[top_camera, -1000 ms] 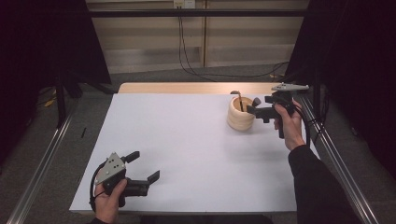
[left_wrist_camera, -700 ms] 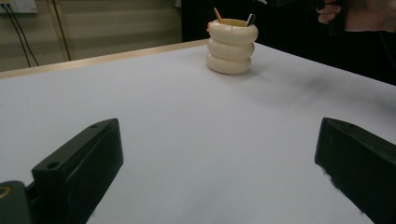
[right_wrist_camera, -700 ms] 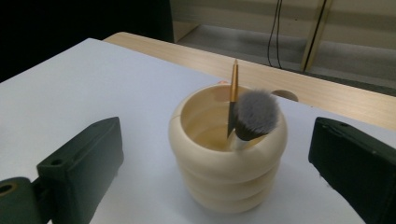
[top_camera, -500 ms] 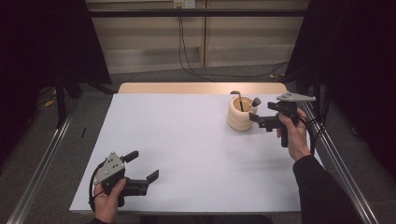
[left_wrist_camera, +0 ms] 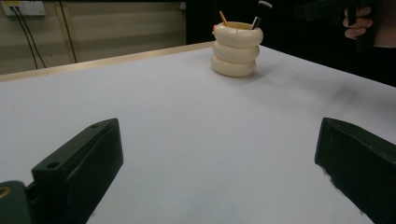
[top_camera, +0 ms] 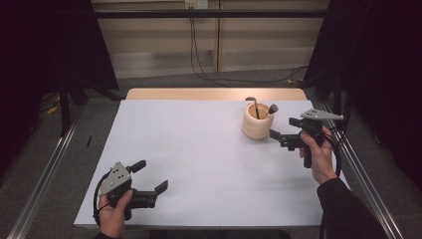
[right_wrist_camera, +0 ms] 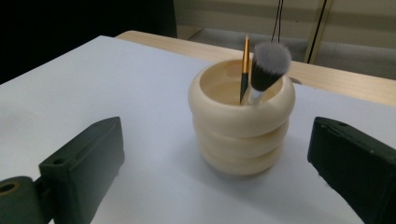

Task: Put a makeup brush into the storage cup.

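Holder: a cream ribbed holder [top_camera: 257,122] of three stacked rings stands upright on the far right part of the table, just ahead of the right gripper.
Contents: a makeup brush [right_wrist_camera: 266,65] with grey bristles up and a thin gold-and-black stick [right_wrist_camera: 244,67] lean together inside it, at the side nearer the far edge.
Right gripper: the right gripper [top_camera: 281,139] hovers just beside the holder, not touching; its jaws stand wide apart with nothing between them.
Change, right: a second ago it was up against the holder's rim; it has since drawn back toward the person and a little lower.
Left gripper: the left gripper [top_camera: 150,175] sits at the near left corner, well apart from the holder, jaws spread and empty.
Change, left: it has stayed where it was.
Surface: a white table [top_camera: 199,149] with a bare wooden strip [top_camera: 214,94] along its far edge.
Room: grey floor, a pale wall with black cables [top_camera: 199,55] hanging down, dark curtains at both sides.
Right gripper view: shows the holder's hollow inside and the brush bristles close up.
Left gripper view: shows the holder [left_wrist_camera: 236,49] far off, and the person's right hand [left_wrist_camera: 369,23] beyond it.
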A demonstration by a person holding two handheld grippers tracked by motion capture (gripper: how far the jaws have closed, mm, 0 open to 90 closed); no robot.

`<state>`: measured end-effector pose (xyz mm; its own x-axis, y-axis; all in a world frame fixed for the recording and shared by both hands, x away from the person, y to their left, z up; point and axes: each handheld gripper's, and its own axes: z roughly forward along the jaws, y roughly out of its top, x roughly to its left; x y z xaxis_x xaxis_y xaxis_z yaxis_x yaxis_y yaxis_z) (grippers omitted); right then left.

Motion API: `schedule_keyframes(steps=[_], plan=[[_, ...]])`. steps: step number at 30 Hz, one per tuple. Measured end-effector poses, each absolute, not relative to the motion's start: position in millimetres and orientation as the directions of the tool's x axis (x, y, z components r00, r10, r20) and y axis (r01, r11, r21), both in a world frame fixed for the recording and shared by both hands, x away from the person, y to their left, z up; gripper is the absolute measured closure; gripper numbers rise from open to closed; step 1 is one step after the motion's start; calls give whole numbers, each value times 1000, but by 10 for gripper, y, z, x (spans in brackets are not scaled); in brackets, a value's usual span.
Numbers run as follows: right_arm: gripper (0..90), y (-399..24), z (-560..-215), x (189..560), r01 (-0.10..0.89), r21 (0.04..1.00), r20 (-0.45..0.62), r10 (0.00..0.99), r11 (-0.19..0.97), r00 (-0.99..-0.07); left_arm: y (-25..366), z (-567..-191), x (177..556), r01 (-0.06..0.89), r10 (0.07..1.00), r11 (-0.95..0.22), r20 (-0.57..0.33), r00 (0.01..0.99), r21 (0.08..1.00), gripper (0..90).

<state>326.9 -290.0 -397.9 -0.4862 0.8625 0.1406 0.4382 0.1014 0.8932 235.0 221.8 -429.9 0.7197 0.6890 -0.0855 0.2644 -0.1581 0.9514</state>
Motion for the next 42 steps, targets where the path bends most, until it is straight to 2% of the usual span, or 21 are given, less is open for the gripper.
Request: schedule_keyframes(steps=[11,42], plan=[[25,-2932,-4026,2967,418,902,130,855,109,-502,2233,-4289,2353,261,692,-157,-83,718,953,11],[32,-3117,-4262,2101,399,917,157,886,33,-436,2277,-4255,2242,238,712,-137,-71,699,962,11]])
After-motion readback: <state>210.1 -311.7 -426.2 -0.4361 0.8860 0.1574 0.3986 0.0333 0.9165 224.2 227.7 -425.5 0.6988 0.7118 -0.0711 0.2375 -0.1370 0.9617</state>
